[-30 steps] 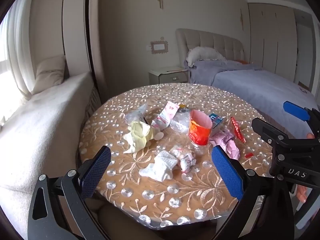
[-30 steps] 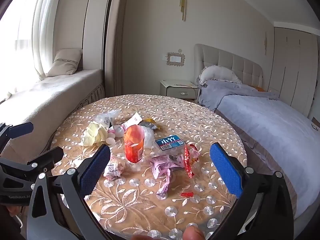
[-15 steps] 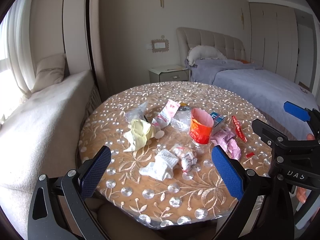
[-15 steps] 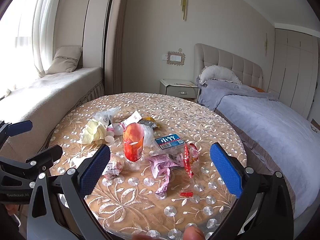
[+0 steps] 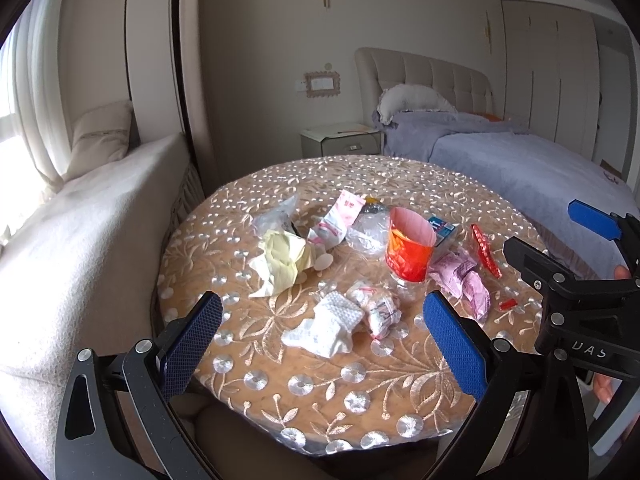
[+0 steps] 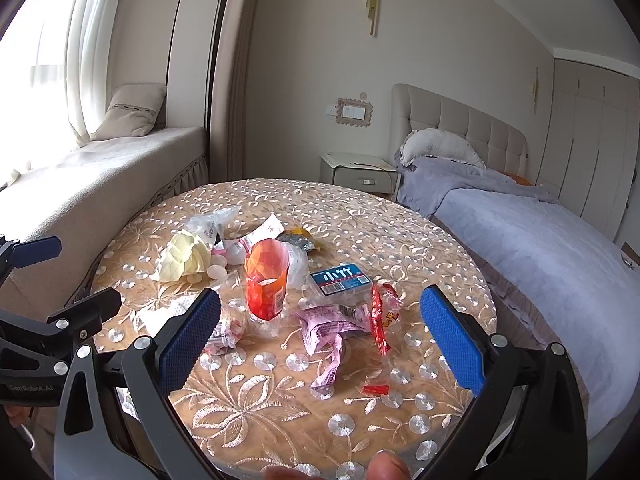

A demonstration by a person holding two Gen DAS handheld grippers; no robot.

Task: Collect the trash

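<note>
Trash lies scattered on a round table (image 5: 304, 384) (image 6: 256, 404). A cut bottle with a red label (image 5: 408, 254) (image 6: 267, 284) stands in the middle. Around it lie a yellow crumpled paper (image 5: 280, 260) (image 6: 182, 258), a white tissue (image 5: 324, 328), pink wrappers (image 5: 464, 280) (image 6: 328, 332), a red wrapper (image 5: 486, 250) (image 6: 378, 320) and a blue-labelled box (image 6: 340, 278). My left gripper (image 5: 320, 344) hovers open above the near edge, over the tissue. My right gripper (image 6: 320, 336) is open too, above the pink wrappers, holding nothing.
A cushioned window seat (image 5: 72, 232) runs along the left. A bed with a lavender cover (image 6: 540, 240) stands to the right, a nightstand (image 6: 360, 172) behind the table. A small red scrap (image 6: 376, 390) lies near the table's front.
Both grippers have drifted slightly, so the table sits a little differently in view. Nothing on the table has moved, and both grippers stay open.
</note>
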